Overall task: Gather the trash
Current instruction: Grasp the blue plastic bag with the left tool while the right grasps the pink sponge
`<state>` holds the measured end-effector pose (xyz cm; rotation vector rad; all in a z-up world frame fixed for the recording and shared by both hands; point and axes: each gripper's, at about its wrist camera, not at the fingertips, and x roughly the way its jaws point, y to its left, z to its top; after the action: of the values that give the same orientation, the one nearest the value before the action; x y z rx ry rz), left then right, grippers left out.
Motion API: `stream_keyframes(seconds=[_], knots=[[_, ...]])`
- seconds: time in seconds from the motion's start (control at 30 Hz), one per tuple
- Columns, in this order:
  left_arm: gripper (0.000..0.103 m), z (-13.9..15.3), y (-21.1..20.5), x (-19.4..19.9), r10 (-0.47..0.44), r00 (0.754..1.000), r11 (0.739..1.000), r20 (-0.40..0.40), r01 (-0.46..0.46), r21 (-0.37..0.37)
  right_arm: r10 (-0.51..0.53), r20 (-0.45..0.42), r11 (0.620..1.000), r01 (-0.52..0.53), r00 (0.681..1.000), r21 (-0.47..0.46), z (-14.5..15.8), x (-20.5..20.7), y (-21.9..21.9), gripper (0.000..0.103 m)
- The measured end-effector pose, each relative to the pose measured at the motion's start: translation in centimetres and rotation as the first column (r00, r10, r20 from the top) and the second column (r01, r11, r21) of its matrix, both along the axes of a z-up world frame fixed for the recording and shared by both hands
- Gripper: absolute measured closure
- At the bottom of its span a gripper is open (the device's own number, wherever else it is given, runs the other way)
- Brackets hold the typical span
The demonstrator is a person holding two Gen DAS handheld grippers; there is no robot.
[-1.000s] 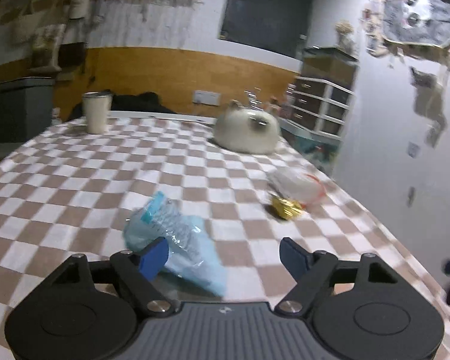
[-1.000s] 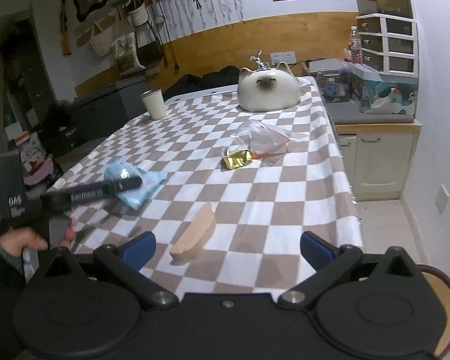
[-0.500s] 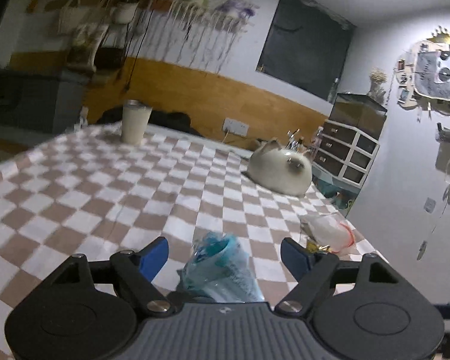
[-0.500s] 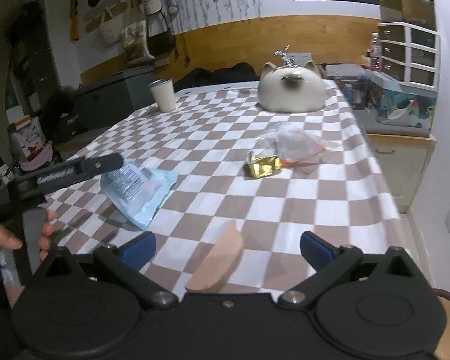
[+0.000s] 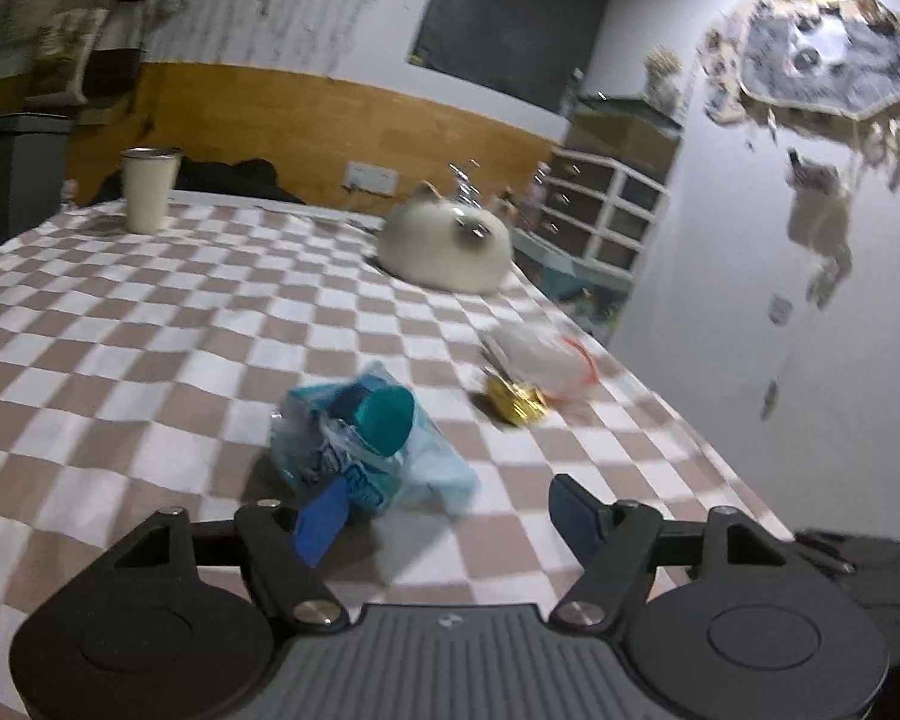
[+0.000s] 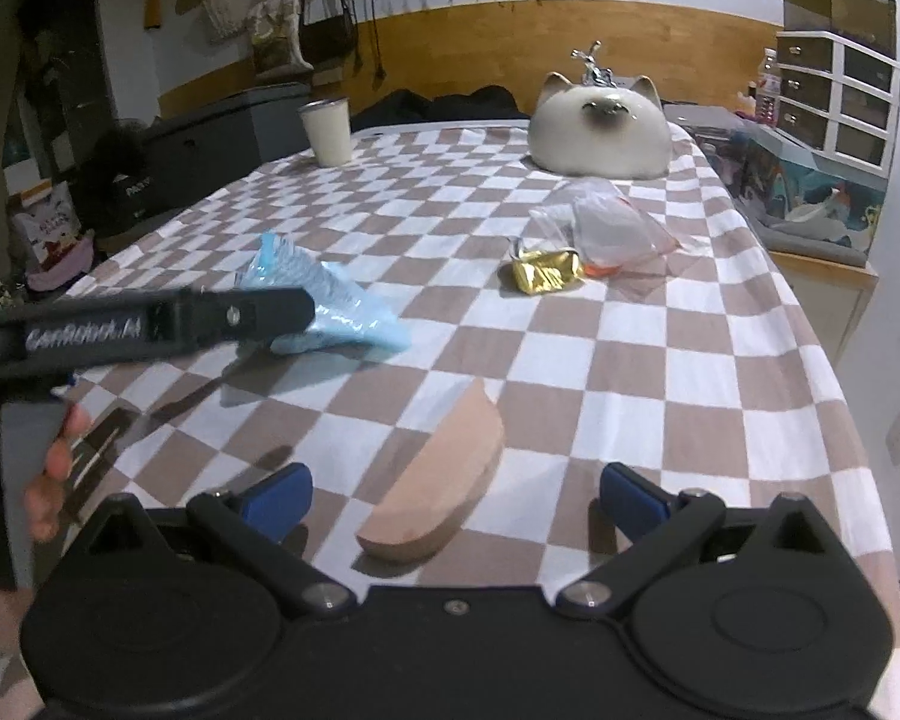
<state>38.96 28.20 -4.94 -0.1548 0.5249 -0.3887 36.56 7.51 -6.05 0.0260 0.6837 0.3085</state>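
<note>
The left gripper [image 5: 444, 513] gapes at the blue wrapper [image 5: 360, 444], print blurred; the right gripper [image 6: 453, 495] gapes over the tan wedge [image 6: 438, 486].

The blue plastic wrapper [image 5: 366, 444] has been lifted and crumpled compared with a second ago. It is now touched by the left gripper [image 5: 450, 516], whose jaws are spread wide.

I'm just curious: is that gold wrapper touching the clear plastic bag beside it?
Touching. In the right wrist view the gold wrapper lies against the clear plastic bag, no cloth visible between them.
</note>
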Motion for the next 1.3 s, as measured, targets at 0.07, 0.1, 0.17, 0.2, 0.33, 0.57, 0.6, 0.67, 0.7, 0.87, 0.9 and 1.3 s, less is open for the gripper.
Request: stream_keyframes(seconds=[0.07,0.1,0.17,0.2,0.33,0.57,0.6,0.67,0.7,0.87,0.9,1.3], knots=[[0.031,0.0,-0.6,-0.2,-0.01,1.0,1.0,-0.006,0.011,0.019,-0.01,-0.002,1.0,0.01,1.0,-0.008,-0.2,0.0,-0.1,0.0],[0.031,-0.1,-0.7,-0.3,-0.01,1.0,1.0,-0.003,0.01,0.025,-0.015,0.001,1.0,0.015,1.0,-0.014,-0.2,0.0,-0.2,0.0],[0.032,0.1,-0.9,-0.7,0.004,1.0,0.999,0.013,-0.005,0.04,-0.023,0.007,0.999,0.023,1.0,-0.027,-0.3,-0.1,-0.2,0.001],[0.032,0.2,-0.9,-0.9,0.012,1.0,0.999,0.025,-0.013,0.043,-0.025,0.009,0.999,0.026,1.0,-0.035,-0.4,-0.1,-0.3,0.002],[0.034,0.6,-0.9,-1.2,0.055,0.997,0.997,0.057,-0.058,0.052,-0.03,0.022,0.998,0.031,0.999,-0.051,-0.4,-0.4,-0.7,0.007],[0.039,0.2,-0.1,0.1,0.156,0.985,0.987,0.067,-0.158,0.034,-0.072,0.044,0.997,0.072,0.996,-0.001,-0.2,-1.5,-2.6,0.039],[0.039,0.1,0.0,0.3,0.159,0.985,0.987,0.068,-0.161,0.029,-0.086,0.045,0.996,0.086,0.995,0.008,-0.2,-1.6,-2.9,0.044],[0.041,0.0,-0.1,0.8,0.159,0.985,0.987,0.068,-0.161,0.026,-0.098,0.048,0.995,0.098,0.994,0.008,-0.3,-1.6,-3.0,0.046],[0.041,-0.1,-0.2,1.0,0.158,0.985,0.987,0.068,-0.161,0.029,-0.097,0.049,0.995,0.096,0.994,0.005,-0.3,-1.6,-3.0,0.048],[0.044,-0.5,-0.6,1.9,0.172,0.984,0.984,0.043,-0.174,0.04,-0.084,0.052,0.996,0.084,0.995,0.01,-0.2,-1.6,-3.0,0.057],[0.045,-0.6,-0.5,2.0,0.177,0.983,0.984,0.04,-0.178,0.029,-0.086,0.051,0.996,0.085,0.995,0.015,-0.2,-1.6,-3.1,0.062],[0.05,-0.8,-0.5,3.2,0.188,0.982,0.982,0.013,-0.188,0.012,-0.026,0.063,0.999,0.027,0.998,-0.019,-0.1,-0.8,-2.5,0.061]])
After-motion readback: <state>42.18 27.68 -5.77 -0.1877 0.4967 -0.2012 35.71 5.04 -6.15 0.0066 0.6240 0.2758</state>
